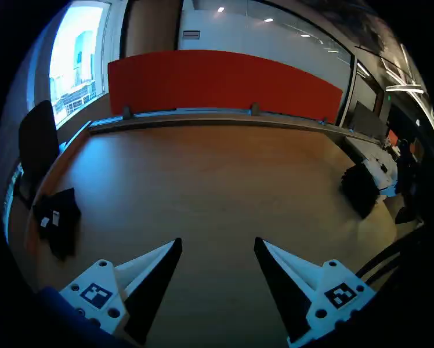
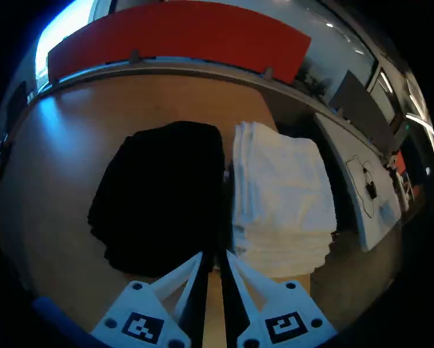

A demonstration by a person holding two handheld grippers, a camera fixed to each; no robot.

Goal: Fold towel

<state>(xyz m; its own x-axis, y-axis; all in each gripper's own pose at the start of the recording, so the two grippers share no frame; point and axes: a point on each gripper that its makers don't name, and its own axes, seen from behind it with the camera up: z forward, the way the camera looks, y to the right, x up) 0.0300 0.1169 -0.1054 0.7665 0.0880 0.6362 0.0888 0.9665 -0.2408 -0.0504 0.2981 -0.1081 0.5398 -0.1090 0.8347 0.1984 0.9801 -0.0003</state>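
Your left tongs (image 1: pixel 218 243) gape over the wooden surface (image 1: pixel 217 174); your right tongs (image 2: pixel 214 255) sit closed where the black folded cloth (image 2: pixel 159 197) meets the white folded towels (image 2: pixel 281 197).

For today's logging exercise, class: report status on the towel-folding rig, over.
Left gripper open over wooden table. Right gripper shut, empty, tips near black towel pile and white towel stack. Nothing in the way.

The left gripper (image 1: pixel 217 240) has two white wedge-shaped fingers (image 1: pixel 141 269) that taper to points. Each has a black inner face, small round screw holes (image 1: pixel 102 263) and a square black-and-white marker (image 1: pixel 96 294). The right gripper (image 2: pixel 214 253) looks the same, with square markers (image 2: pixel 137 327) too.
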